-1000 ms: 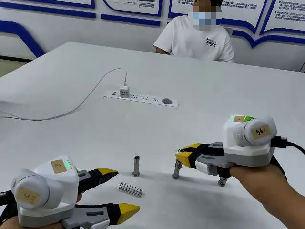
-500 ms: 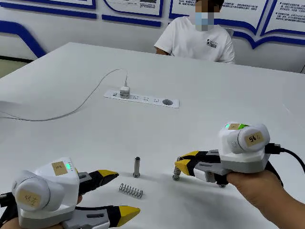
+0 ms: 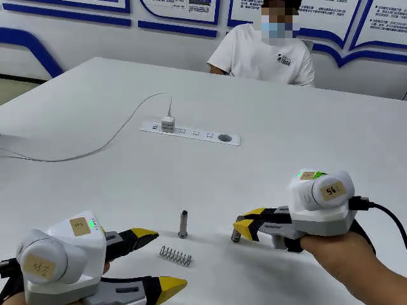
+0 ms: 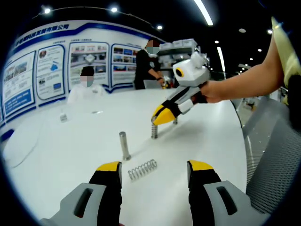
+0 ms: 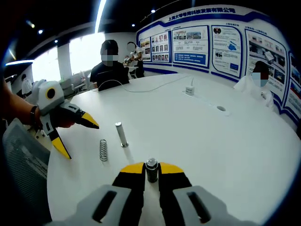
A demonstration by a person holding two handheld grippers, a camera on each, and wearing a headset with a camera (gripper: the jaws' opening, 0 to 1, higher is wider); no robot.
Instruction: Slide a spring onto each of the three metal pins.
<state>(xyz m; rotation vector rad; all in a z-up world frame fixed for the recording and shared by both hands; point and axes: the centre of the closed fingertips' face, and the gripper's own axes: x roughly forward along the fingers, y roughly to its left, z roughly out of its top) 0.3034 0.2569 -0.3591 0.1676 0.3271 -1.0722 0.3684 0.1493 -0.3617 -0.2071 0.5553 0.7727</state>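
- Nearest, the left gripper [image 3: 166, 259] has its jaws spread wide, with the loose spring [image 3: 175, 255] lying just ahead.
- The bare pin [image 3: 183, 223] stands upright beyond it.
- The right gripper view alone reveals the right gripper [image 5: 151, 169] pinching the spring-clad pin [image 5: 151, 165], lower than a second ago.

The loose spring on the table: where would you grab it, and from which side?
Grip the spring across its coils near one end, from above. It lies flat on its side, and the open left gripper faces it. Holding one end should leave the other free to slip over the bare pin.
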